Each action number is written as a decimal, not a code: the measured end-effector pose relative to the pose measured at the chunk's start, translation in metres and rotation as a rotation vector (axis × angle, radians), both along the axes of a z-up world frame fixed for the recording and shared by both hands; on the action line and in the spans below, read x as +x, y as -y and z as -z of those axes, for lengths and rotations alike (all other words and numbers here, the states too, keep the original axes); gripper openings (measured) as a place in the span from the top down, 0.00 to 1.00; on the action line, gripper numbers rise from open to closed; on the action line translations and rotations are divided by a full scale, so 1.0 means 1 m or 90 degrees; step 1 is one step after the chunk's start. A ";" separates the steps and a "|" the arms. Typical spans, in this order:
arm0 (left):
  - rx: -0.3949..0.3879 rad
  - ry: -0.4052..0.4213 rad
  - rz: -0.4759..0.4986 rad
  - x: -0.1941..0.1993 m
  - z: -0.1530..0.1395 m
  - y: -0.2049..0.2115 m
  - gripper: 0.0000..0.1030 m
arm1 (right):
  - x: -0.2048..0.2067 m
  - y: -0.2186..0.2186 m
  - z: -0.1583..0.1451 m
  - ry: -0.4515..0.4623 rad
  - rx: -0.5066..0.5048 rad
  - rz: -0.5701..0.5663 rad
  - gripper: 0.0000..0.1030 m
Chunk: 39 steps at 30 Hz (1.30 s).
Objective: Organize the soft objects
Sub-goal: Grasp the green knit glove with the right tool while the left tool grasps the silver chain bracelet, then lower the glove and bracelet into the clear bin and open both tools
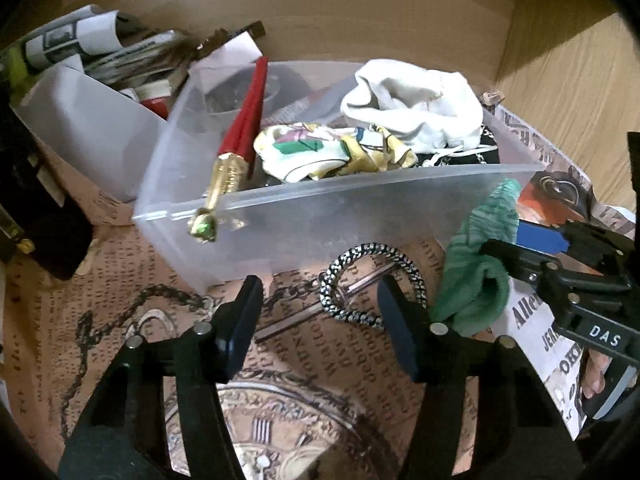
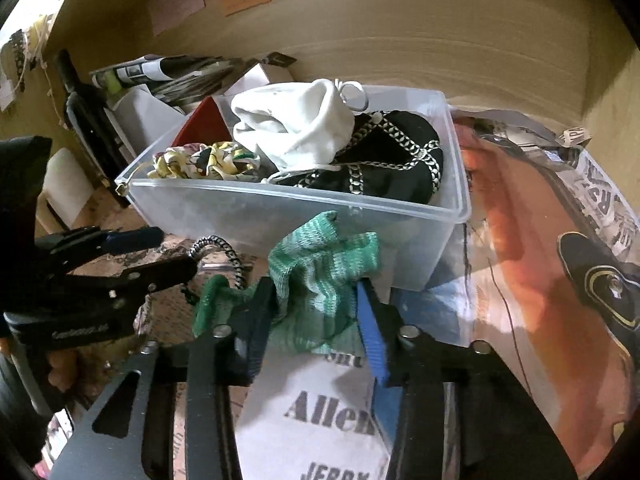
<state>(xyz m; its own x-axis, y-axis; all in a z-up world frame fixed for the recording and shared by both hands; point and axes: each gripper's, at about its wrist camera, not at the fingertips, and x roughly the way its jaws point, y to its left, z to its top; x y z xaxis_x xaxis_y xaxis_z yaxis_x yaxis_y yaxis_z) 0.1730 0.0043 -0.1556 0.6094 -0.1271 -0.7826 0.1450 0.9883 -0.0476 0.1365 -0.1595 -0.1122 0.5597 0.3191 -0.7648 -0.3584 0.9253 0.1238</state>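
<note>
A clear plastic bin holds a white cloth, a yellow floral scarf, a black cloth with a chain pattern and a red and gold fan. My right gripper is shut on a green knit cloth, held just in front of the bin. My left gripper is open and empty above a black-and-white braided cord on the paper-covered surface.
A second translucent box with papers and magazines stands left of the bin. A dark bottle stands at the far left. A thin chain lies on the printed paper. Wooden walls close the back and right.
</note>
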 end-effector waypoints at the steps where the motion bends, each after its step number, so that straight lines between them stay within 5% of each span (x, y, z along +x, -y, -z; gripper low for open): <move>1: 0.000 -0.002 -0.001 0.002 0.001 0.001 0.45 | 0.000 0.000 0.000 0.002 -0.001 0.000 0.71; 11: 0.014 -0.016 -0.004 0.013 0.011 0.008 0.89 | -0.014 0.009 -0.010 0.040 -0.001 0.006 0.78; 23: -0.004 0.017 -0.012 -0.024 -0.003 0.002 0.94 | -0.037 0.025 -0.041 0.103 0.025 0.034 0.78; 39: -0.029 0.154 -0.016 -0.068 -0.084 -0.011 0.94 | -0.042 0.026 -0.082 0.201 0.040 0.047 0.78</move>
<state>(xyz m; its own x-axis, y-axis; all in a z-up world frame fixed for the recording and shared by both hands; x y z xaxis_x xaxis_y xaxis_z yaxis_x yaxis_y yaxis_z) 0.1048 0.0152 -0.0717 0.7820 -0.1413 -0.6070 0.1326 0.9894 -0.0595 0.0944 -0.1859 -0.0302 0.7895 0.3101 -0.5297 -0.3210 0.9441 0.0742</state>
